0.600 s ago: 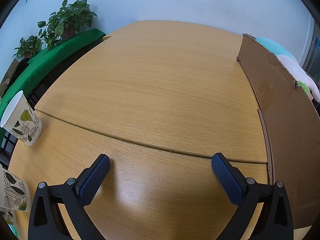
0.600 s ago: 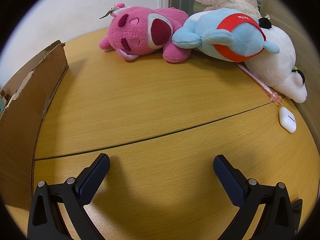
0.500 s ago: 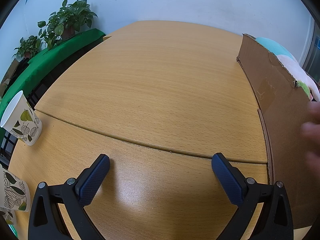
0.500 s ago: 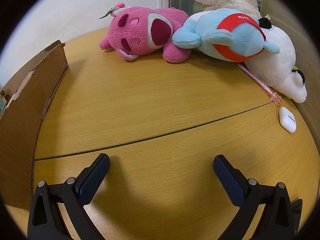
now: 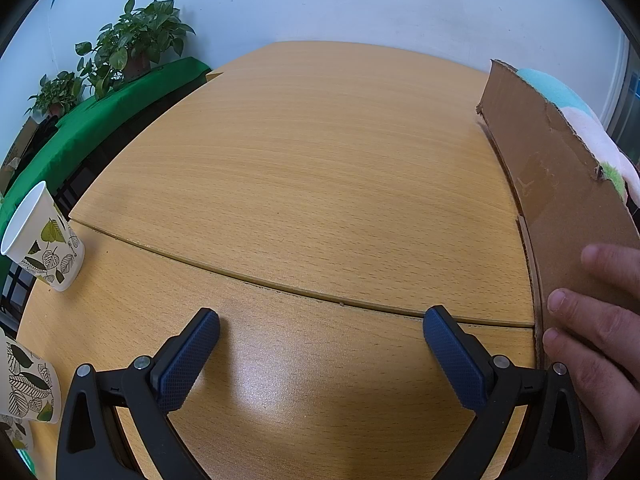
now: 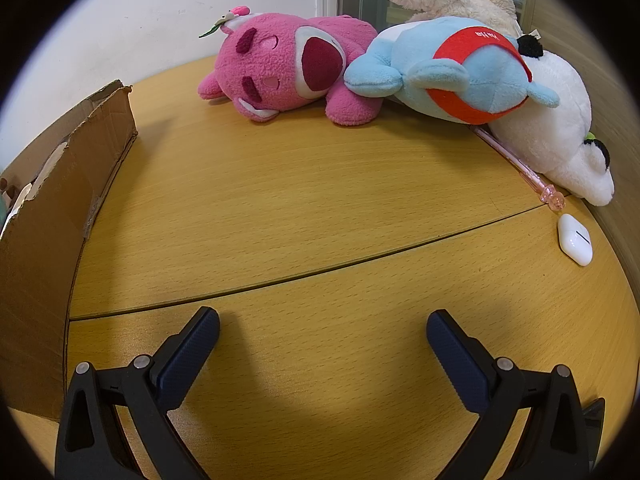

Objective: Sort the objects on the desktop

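Left wrist view takes in a pale wooden table [image 5: 312,184] made of two curved sections meeting at a seam, set against a white wall [image 5: 340,0]. At far left, potted plants [image 5: 132,48] stand on a green-draped ledge [image 5: 100,116], and two leaf-printed paper cups [image 5: 42,240] stand upright at the table's left edge, one nearer the camera [image 5: 24,384] than the other. The left gripper [image 5: 320,344] hovers low over bare wood, its jaws spread wide with nothing between them. To its right a cardboard box wall [image 5: 560,192] stands upright, and a bare hand [image 5: 600,344] presses against it, something only this view shows. Right wrist view alone shows what lies beyond that cardboard box wall [image 6: 60,216]: a pink plush bear [image 6: 288,68] on its side, a blue plush with a red band [image 6: 452,72] leaning against it, and a white plush [image 6: 560,128] lying with its head toward the camera. A pink pen [image 6: 520,164] runs diagonally out from under the plush toys, its decorated end pointing toward a white earbud case [image 6: 576,240] just beyond it. The right gripper [image 6: 322,344] is likewise released, holding nothing.
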The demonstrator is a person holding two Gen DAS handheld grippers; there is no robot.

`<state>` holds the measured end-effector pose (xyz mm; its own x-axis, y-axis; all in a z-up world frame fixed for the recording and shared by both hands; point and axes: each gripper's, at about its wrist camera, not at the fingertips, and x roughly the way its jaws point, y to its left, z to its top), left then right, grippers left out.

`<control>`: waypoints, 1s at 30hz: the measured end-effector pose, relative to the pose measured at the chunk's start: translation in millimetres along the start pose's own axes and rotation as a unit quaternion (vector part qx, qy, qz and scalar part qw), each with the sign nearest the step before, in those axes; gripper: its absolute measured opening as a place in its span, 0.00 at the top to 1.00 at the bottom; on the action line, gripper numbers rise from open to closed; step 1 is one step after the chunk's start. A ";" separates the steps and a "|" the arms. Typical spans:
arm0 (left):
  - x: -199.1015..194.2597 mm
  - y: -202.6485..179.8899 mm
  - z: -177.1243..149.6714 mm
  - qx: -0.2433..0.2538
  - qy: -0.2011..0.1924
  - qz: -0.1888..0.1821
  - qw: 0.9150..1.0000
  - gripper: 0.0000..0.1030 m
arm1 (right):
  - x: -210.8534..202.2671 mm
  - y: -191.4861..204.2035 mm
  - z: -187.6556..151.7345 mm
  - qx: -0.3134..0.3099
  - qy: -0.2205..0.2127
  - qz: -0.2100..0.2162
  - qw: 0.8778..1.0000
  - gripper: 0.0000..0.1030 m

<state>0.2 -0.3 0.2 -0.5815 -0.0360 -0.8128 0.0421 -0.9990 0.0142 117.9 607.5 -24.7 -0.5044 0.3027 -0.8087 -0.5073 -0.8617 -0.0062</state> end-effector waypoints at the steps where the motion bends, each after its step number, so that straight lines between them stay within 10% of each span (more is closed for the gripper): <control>1: 0.0 0.0 -0.1 0.000 0.000 0.000 1.000 0.00 | 0.0 0.0 0.0 0.000 0.000 0.000 1.000 0.00; 30: 0.3 -0.1 -0.2 0.001 0.000 -0.001 1.000 0.00 | -1.7 -1.0 -0.1 0.000 0.000 0.000 1.000 0.00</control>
<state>0.2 -0.3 -0.2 -0.5823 -0.0333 -0.8123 0.0386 -0.9992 0.0132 119.3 607.8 -23.4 -0.5046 0.3024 -0.8087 -0.5073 -0.8617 -0.0057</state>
